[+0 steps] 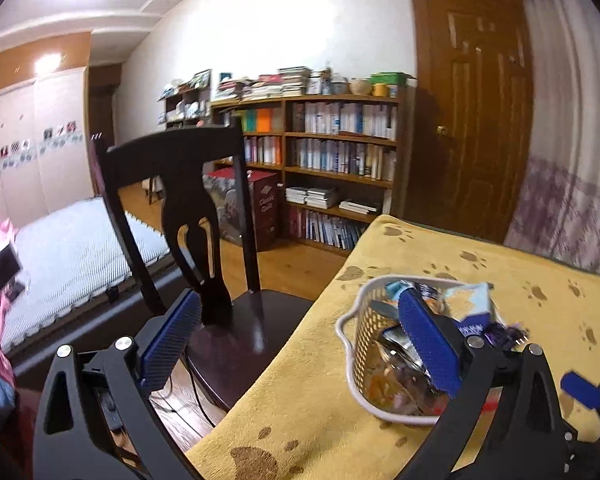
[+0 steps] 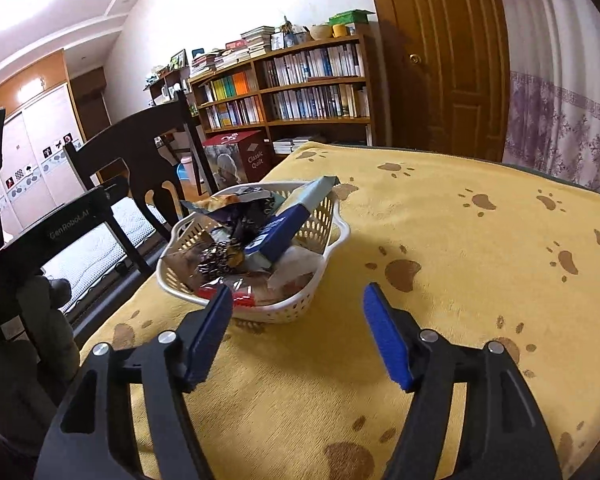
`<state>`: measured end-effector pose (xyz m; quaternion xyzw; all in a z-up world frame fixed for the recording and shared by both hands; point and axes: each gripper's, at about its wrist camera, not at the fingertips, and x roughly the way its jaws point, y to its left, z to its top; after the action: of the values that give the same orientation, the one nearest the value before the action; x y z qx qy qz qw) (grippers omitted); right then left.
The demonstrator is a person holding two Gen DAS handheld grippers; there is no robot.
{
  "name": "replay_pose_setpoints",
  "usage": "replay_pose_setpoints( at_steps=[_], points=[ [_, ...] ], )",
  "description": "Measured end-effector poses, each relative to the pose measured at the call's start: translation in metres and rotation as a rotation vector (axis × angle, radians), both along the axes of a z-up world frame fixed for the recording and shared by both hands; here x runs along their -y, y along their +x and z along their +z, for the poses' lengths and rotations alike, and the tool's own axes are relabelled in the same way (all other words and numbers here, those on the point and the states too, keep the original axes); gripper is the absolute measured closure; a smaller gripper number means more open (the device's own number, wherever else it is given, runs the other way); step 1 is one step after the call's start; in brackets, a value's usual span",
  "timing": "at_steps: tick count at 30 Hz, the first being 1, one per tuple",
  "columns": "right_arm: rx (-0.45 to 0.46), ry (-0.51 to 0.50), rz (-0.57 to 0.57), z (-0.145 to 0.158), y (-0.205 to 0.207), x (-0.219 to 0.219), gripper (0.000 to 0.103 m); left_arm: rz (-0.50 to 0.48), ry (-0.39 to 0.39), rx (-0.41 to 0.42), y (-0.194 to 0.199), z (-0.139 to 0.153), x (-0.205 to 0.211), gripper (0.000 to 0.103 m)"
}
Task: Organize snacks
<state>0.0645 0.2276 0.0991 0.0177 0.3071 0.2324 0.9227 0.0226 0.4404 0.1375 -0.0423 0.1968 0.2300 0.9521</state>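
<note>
Taking the white perforated plastic basket (image 2: 300,304) as the landmark and reading from the left: a dark wooden chair (image 2: 140,148) stands off the table edge on the basket's left side. Next, at the left margin of the right wrist view, the left gripper's black body, held in a gloved hand (image 2: 32,320), sits beside the basket's left rim. From its own camera, the left gripper (image 1: 300,344) is spread wide and empty, one blue pad out over the chair seat and the other in front of the basket's contents.

The basket itself rests on a yellow paw-print table cover (image 2: 460,240) and is heaped with snack packets, among them a dark blue and pale teal carton (image 2: 288,224) leaning across the top and a red-edged wrapper (image 2: 242,300) at the near wall. To its right and slightly nearer the camera, the right gripper (image 2: 300,332) hovers low over the cover, its pads parted and nothing between them, the left pad just in front of the basket's near wall.

I see no loose snacks on the cover right of the basket, so the gathering step looks finished or nearly so. The next move, I judge, is either tidying the leaning carton or grasping the rim; both call for closing on a thin edge without tipping the heap.
</note>
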Motion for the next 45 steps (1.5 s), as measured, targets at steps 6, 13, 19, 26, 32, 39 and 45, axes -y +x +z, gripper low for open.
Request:
replay_pose_setpoints(
  at_steps=[6,13,19,26,32,39,45],
  points=[
    [0.049,-0.018,0.018,0.009,-0.017,-0.003,0.028,-0.021,0.036,0.005,-0.016,0.007,0.011,0.003],
    [0.054,-0.011,0.018,0.012,-0.026,-0.002,0.025,-0.019,0.099,-0.016,-0.026,0.010,0.019,0.003],
    [0.069,-0.032,0.009,0.015,-0.032,-0.005,0.021,-0.051,0.110,-0.043,-0.026,0.010,0.026,0.003],
    [0.093,-0.056,0.001,0.018,-0.038,-0.010,0.011,-0.047,0.102,-0.041,-0.027,0.011,0.024,0.003],
    [0.099,-0.097,-0.003,0.016,-0.039,-0.018,0.008,-0.056,0.107,-0.059,-0.022,0.008,0.024,0.003],
    [0.104,-0.112,-0.029,0.016,-0.039,-0.021,0.005,-0.075,0.130,-0.059,-0.020,0.008,0.028,0.003],
    [0.122,-0.171,-0.047,0.012,-0.040,-0.027,0.005,-0.074,0.130,-0.072,-0.017,0.006,0.028,0.003]
  ],
)
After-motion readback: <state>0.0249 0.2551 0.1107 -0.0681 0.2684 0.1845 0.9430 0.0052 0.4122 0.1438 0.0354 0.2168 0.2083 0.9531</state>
